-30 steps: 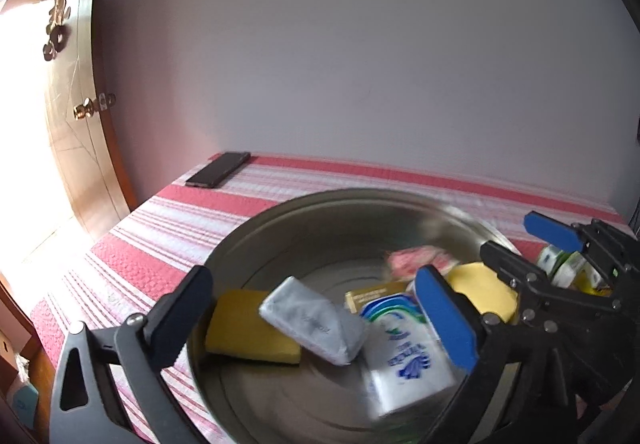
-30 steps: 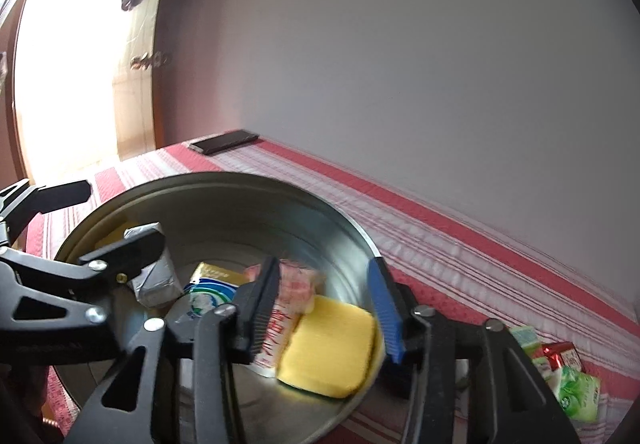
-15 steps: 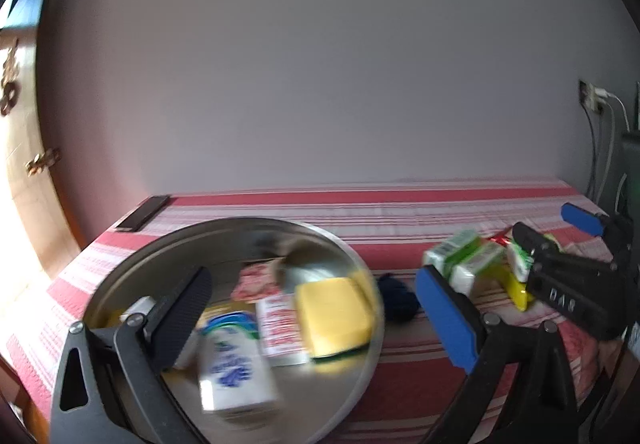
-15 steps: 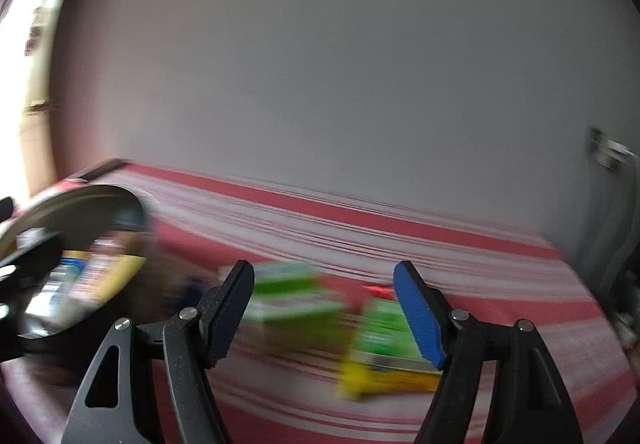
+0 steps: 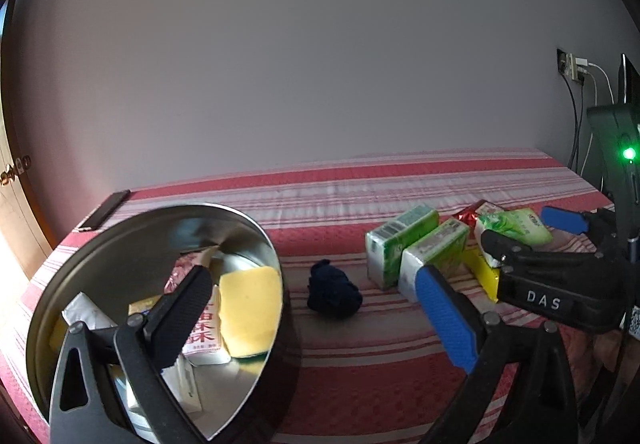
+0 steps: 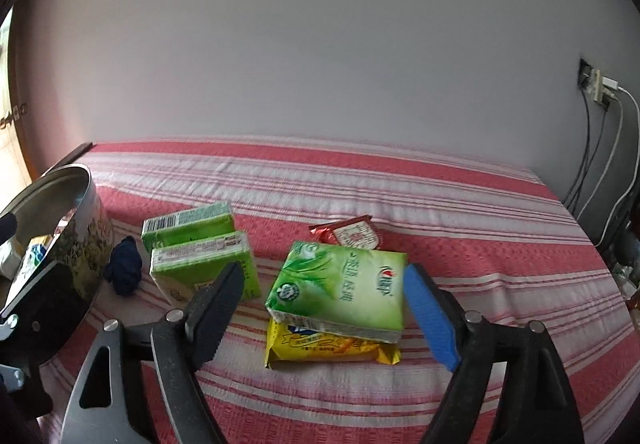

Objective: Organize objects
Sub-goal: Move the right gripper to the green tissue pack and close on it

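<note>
From the left wrist camera, a red-and-white striped woven cloth (image 5: 360, 356) covers the surface, running back to a plain pale wall (image 5: 300, 63), with a wooden door (image 5: 12, 203) at the far left and a wall socket (image 5: 572, 65) with cables at the far right. The landmark is the round metal bowl (image 5: 256, 240), shiny and smooth; inside it lie a soft yellow sponge (image 5: 248, 308), a red-printed packet (image 5: 206, 336) and a grey wrapped block (image 5: 86, 314). Just right of the bowl sits a crumpled dark blue cloth ball (image 5: 334, 290); further right, two boxy green cartons (image 5: 416, 248) stand side by side. A flat black phone (image 5: 105, 209) lies behind the bowl at the cloth's edge. The left gripper (image 5: 316, 310) spreads wide with nothing between its fingers, one black pad over the bowl, one blue pad near the cartons. The right gripper (image 5: 520, 228) shows far right of the bowl.

From the right wrist camera, the same striped cloth (image 6: 400, 195) and wall (image 6: 320, 23). The bowl (image 6: 86, 244) sits at the left, its outer side printed with a pattern. Right of it come the blue ball (image 6: 124, 270), the two cartons (image 6: 200, 248), then a glossy green tissue pack (image 6: 340, 288) stacked on a yellow packet (image 6: 320, 348), a small red foil sachet (image 6: 352, 234) behind them. The right gripper (image 6: 320, 316) has just been widening its jaws; the tissue pack lies between the pads, which are not pressing on it.
</note>
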A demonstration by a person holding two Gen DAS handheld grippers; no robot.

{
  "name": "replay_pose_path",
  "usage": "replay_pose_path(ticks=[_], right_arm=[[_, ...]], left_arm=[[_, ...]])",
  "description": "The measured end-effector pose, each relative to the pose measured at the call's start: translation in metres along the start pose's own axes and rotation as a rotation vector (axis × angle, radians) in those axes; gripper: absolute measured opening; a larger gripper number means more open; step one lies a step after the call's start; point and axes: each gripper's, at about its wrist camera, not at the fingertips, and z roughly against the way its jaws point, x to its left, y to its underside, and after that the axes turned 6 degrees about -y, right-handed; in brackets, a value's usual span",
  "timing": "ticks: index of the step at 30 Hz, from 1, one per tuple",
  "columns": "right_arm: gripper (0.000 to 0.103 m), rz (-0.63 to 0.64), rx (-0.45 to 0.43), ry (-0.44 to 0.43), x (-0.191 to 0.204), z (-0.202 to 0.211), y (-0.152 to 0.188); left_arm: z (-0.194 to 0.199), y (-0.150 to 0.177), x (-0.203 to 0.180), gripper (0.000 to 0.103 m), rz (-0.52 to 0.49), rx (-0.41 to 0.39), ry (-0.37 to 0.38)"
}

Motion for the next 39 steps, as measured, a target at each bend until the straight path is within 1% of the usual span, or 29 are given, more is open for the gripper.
replay_pose_path(ticks=[4,8,13,20,25,26,29,32,38,39], right_arm=[[0.084,0.006,0.045,0.025,-0.002,-0.006,0.001],[0.084,0.011,0.058,0.043,0.000,-0.007,0.000],[0.084,-0.022,0.035,0.029,-0.006,0.000,-0.001],[0.084,-0.034,0.079,0.040,-0.012,-0.010,-0.002],[0.084,-0.046,0.097,0.011,-0.014,-0.012,0.000],[0.076,-0.054,0.095,0.003,-0.016,-0.011,0.000],[0.075,-0.078,0.081,-0.010,-0.018,-0.009,0.000],[0.075,-0.106,0.039,-0.009,-0.023,-0.001,0.001],[0.075,-0.165,-0.013,0.014,-0.048,0.004,0.000],[0.075,-0.178,-0.020,0.012,-0.052,0.005,0.000]], left_arm=[[-0.002,0.002,-0.002,0.103,0.000,0.007,0.002],[0.000,0.004,-0.005,0.103,-0.014,-0.001,0.008],[-0.004,0.004,-0.006,0.103,-0.020,0.008,0.011],[-0.002,0.006,-0.013,0.103,-0.041,0.007,0.021],[-0.004,0.005,-0.015,0.103,-0.047,0.010,0.027],[-0.004,0.005,-0.016,0.103,-0.050,0.010,0.029],[-0.004,0.004,-0.022,0.103,-0.059,0.008,0.041],[-0.006,0.002,-0.029,0.103,-0.068,0.004,0.061],[-0.015,-0.006,-0.050,0.102,-0.112,-0.001,0.153],[-0.018,-0.006,-0.054,0.100,-0.122,0.006,0.160]])
